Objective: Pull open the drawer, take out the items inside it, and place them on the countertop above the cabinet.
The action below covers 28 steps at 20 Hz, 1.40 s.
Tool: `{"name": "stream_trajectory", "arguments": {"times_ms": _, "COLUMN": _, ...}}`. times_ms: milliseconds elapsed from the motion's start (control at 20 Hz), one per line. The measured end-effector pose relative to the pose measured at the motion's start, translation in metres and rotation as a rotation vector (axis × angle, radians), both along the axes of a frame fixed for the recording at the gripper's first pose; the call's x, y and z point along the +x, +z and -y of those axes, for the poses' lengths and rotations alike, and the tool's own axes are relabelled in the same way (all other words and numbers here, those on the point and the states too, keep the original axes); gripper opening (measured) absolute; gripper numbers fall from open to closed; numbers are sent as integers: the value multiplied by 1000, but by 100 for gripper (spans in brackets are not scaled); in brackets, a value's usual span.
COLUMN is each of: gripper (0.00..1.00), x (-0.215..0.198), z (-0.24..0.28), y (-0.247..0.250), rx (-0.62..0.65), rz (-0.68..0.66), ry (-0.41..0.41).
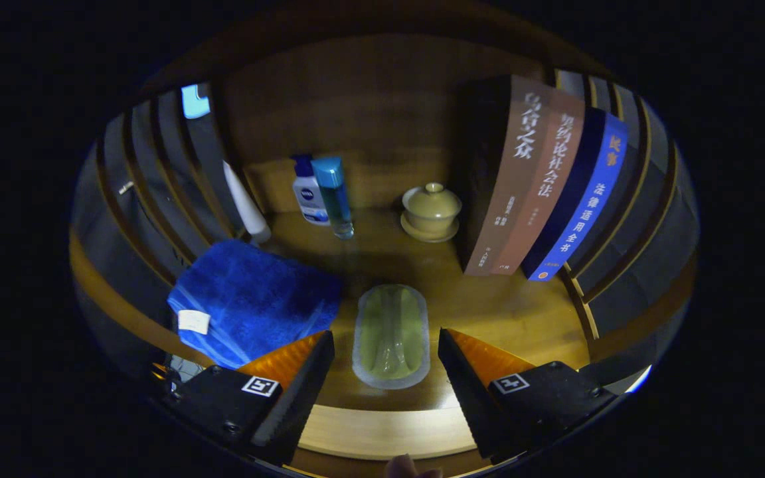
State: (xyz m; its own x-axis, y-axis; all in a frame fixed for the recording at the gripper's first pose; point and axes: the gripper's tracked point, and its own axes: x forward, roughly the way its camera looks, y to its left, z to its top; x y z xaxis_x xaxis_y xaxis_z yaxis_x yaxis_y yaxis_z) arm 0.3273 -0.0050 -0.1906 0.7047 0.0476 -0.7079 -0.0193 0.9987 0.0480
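Note:
My gripper (386, 372) stands open above the wooden countertop (509, 312). A pale green oblong soap dish (391, 335) lies flat on the countertop between my two fingers, and neither finger touches it. A folded blue towel (250, 299) with a white tag rests on the countertop just left of the dish, beside my left finger (303, 382). The rounded front edge of the countertop (382, 431) runs under my fingertips.
Beyond the fingers stand a white and blue bottle (308, 192), a clear teal bottle (333, 196) and a lidded cream tea bowl on a saucer (431, 211). Three upright books (542, 179) stand at the right. Slatted wooden walls (157, 192) close both sides.

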Motion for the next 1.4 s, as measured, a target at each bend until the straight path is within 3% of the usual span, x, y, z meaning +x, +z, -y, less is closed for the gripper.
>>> {"name": "stream_trajectory", "arguments": {"times_ms": 250, "gripper": 100, "x": -55, "z": 3, "y": 43, "rx": 35, "rz": 226, "ry": 0}}
{"name": "stream_trajectory", "arguments": {"times_ms": 550, "gripper": 99, "x": -127, "z": 3, "y": 122, "rx": 160, "rz": 574, "ry": -21}}
{"name": "stream_trajectory", "arguments": {"times_ms": 700, "gripper": 99, "x": -171, "z": -1, "y": 138, "rx": 232, "rz": 707, "ry": -8}}
{"name": "stream_trajectory", "arguments": {"times_ms": 1100, "gripper": 98, "x": -275, "z": 2, "y": 79, "rx": 80, "rz": 807, "ry": 37}}
{"name": "stream_trajectory", "arguments": {"times_ms": 1400, "gripper": 99, "x": -300, "z": 5, "y": -36, "rx": -20, "rz": 709, "ry": 35}}
